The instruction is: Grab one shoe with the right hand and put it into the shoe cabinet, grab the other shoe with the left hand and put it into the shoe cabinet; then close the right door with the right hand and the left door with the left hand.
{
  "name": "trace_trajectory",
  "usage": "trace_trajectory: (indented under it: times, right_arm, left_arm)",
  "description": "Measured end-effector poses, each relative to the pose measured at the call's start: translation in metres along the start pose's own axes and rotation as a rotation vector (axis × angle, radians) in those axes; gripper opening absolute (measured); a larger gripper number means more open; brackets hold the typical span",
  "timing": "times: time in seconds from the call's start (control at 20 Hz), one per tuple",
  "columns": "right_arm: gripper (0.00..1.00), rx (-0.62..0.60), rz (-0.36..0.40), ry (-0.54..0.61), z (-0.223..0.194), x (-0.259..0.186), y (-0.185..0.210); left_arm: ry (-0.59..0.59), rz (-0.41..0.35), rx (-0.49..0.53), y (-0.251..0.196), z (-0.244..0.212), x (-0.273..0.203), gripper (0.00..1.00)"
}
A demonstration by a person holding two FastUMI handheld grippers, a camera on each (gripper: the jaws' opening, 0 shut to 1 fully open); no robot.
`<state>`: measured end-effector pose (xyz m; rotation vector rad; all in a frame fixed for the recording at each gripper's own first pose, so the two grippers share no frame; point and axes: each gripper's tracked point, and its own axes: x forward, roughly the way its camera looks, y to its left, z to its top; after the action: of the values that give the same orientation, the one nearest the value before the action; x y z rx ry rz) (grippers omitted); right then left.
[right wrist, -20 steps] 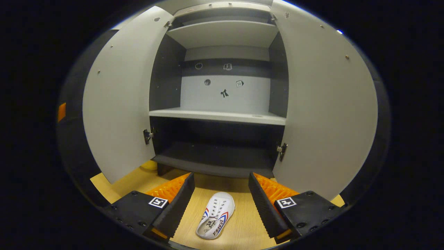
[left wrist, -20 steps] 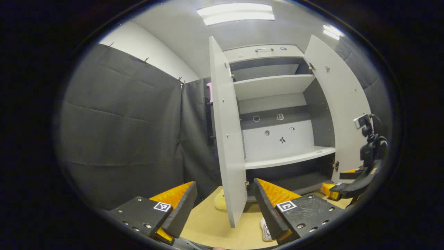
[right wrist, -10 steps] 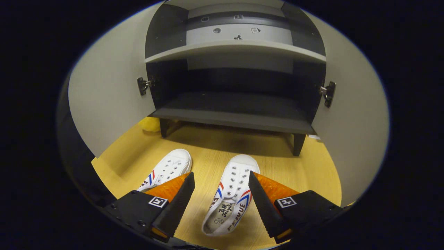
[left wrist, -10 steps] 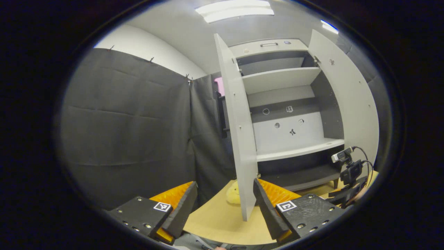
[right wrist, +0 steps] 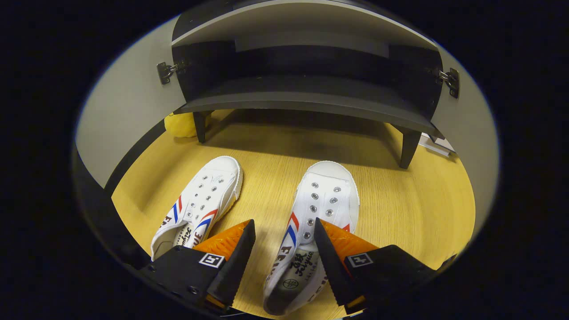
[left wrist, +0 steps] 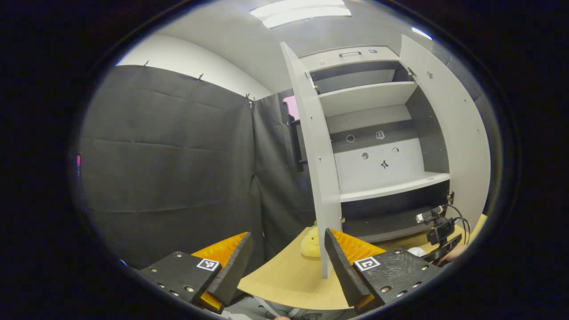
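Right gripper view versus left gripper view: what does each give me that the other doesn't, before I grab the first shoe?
Right gripper view: two white shoes on the wooden floor, one shoe lying between the fingers of the open right gripper, the other shoe beside it, plus the cabinet legs.
Left gripper view: the open left gripper, the upper shelves, the ceiling light and the black cloth wall.
Both: the cabinet's dark bottom shelf, both doors open, and a yellow toy by the left door.

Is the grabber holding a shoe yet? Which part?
Not yet. The right gripper is open, its fingers straddling the right-hand shoe near its opening. The left gripper is open and holds nothing.
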<state>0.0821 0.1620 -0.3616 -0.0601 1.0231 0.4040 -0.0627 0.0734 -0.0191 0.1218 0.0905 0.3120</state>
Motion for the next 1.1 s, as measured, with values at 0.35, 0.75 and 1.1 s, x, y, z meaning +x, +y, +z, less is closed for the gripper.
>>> trace_trajectory:
  times: [0.35,0.75,1.1]
  right_arm:
    - [0.23,-0.012,-0.045,0.05,-0.002,0.007,-0.015]
    - [0.01,0.034,-0.029,0.008,0.013,-0.016,-0.03]
    - [0.01,0.097,0.057,-0.091,0.05,-0.069,-0.034]
  left_arm:
    - [-0.008,0.009,0.0,-0.004,0.004,-0.004,0.98]
    - [-0.015,-0.003,0.004,-0.019,0.005,-0.013,0.99]
    - [-0.034,-0.065,-0.012,-0.062,0.007,-0.021,0.98]
